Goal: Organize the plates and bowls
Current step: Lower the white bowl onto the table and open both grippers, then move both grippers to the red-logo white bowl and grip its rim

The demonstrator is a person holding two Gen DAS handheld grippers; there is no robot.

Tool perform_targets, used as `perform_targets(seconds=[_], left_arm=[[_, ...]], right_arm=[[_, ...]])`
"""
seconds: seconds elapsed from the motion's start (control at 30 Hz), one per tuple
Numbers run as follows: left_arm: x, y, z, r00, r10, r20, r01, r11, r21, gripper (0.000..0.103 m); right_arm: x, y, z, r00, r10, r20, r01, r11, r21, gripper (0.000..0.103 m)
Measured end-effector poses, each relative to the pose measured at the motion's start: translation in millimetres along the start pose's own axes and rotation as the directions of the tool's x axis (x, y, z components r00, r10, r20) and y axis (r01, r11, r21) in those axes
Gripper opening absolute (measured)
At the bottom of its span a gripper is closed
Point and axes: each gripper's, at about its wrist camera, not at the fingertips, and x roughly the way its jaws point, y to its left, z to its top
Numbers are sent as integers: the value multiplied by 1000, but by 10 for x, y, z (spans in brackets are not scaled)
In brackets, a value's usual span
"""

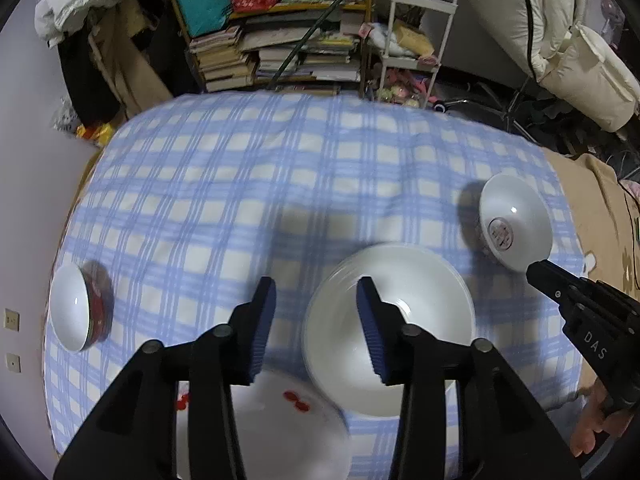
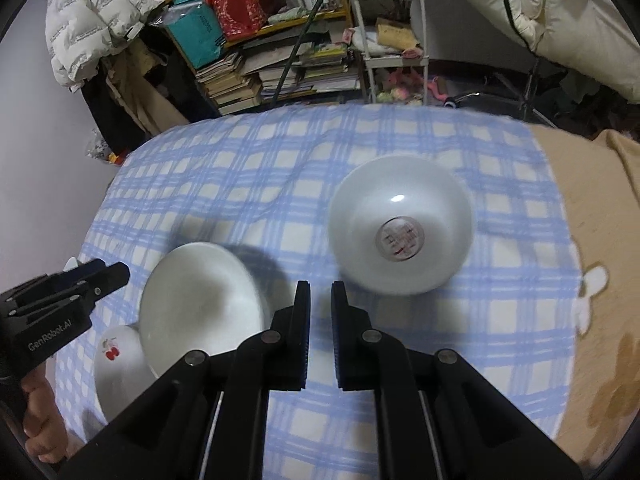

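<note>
While your left gripper (image 1: 316,292) hangs with its jaws spread and nothing between them, the plain white bowl (image 1: 390,328) sits free on the blue checked cloth (image 1: 240,184), its rim overlapping the plate with the red fruit print (image 1: 280,432) at about seven o'clock from it. Your right gripper (image 2: 321,292) has its pads nearly pressed together and carries nothing.

That reads as a gap between steps: one bowl looks set down, and the next piece is not yet picked.

Two bowls remain apart. In the right wrist view, the white bowl with the red seal mark (image 2: 400,232) lies at one o'clock from your right gripper, close by. In the left wrist view, the red-sided bowl (image 1: 80,312) sits at nine o'clock, near the cloth's edge and well apart from the rest.

The seal-marked bowl seems the natural next pick. You would need to spread the right jaws first, then bring them down over its near rim before pinching.
</note>
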Motion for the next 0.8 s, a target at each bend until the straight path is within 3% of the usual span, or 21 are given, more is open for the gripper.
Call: perform_targets(seconds=[0.1, 0.2, 0.27, 0.37, 0.43, 0.53, 0.8], left_arm=[[0, -159, 97, 1000, -1, 16, 1, 1000, 16, 49], [12, -326, 184, 1000, -7, 29, 7, 1000, 23, 53], [31, -418, 234, 999, -13, 36, 12, 1000, 28, 68], [73, -584, 312, 998, -12, 58, 10, 999, 37, 76], [141, -680, 366, 999, -31, 42, 29, 998, 50, 76], [262, -808, 433, 998, -53, 18, 52, 997, 62, 76], [556, -1017, 570, 997, -71, -30, 73, 995, 69, 76]], right_arm=[[-52, -136, 84, 1000, -13, 2, 13, 1000, 4, 15], [-88, -284, 172, 1000, -25, 9, 24, 1000, 8, 43], [-103, -372, 230, 999, -29, 18, 29, 1000, 8, 53], [-74, -501, 318, 998, -57, 8, 56, 998, 15, 65], [-32, -600, 372, 999, -44, -4, 44, 999, 29, 68], [33, -674, 420, 999, -30, -23, 30, 999, 29, 85], [253, -858, 485, 998, -26, -58, 28, 999, 31, 88]])
